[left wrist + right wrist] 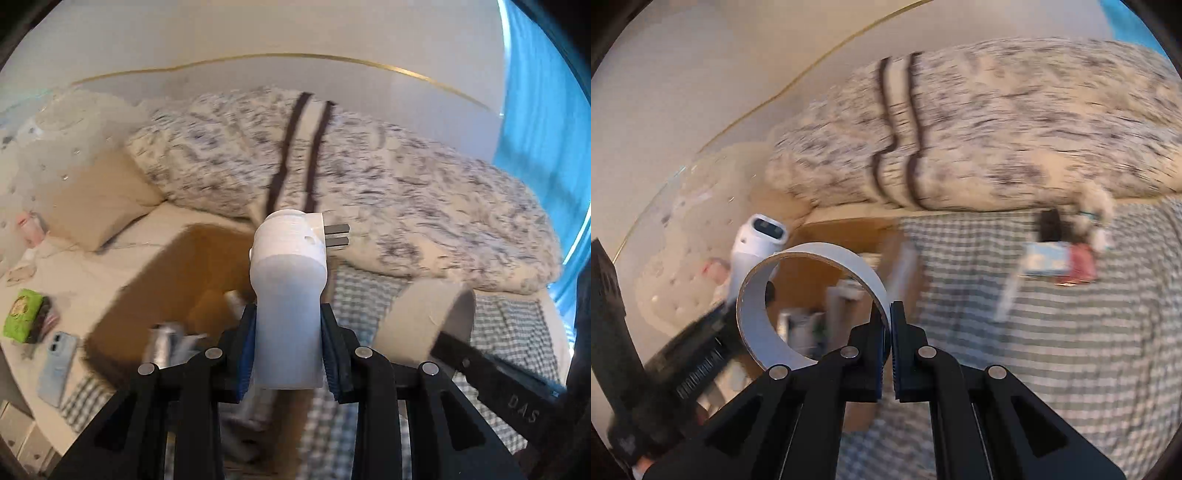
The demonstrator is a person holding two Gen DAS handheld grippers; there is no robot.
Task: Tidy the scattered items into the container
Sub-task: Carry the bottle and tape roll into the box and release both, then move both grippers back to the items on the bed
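Your left tongs (288,343) are pinching a white plug adapter (290,295) by its smooth lower body, prongs pointing up and to the right, so the bulky head is staying clear of the pads and can fall freely. Your right tongs (888,350) are pressed onto the wall of a white tape roll (812,302), one finger inside the ring and one outside, which I judge the surest way to carry a hoop. You are holding both over or just ahead of the open cardboard box (177,280), which lies below and beyond the tongs and is already holding some silvery items; releasing looks like the next step.

Further right of the right tongs, a small blue and red packet (1060,262) is lying on the checked bedsheet (1052,350), not yet tidied. Left of the left tongs, a phone (55,365) and a green packet (22,314) are resting on the bed. Beyond the box, a mottled fluffy blanket (406,192) is heaped against the pale headboard (295,33).
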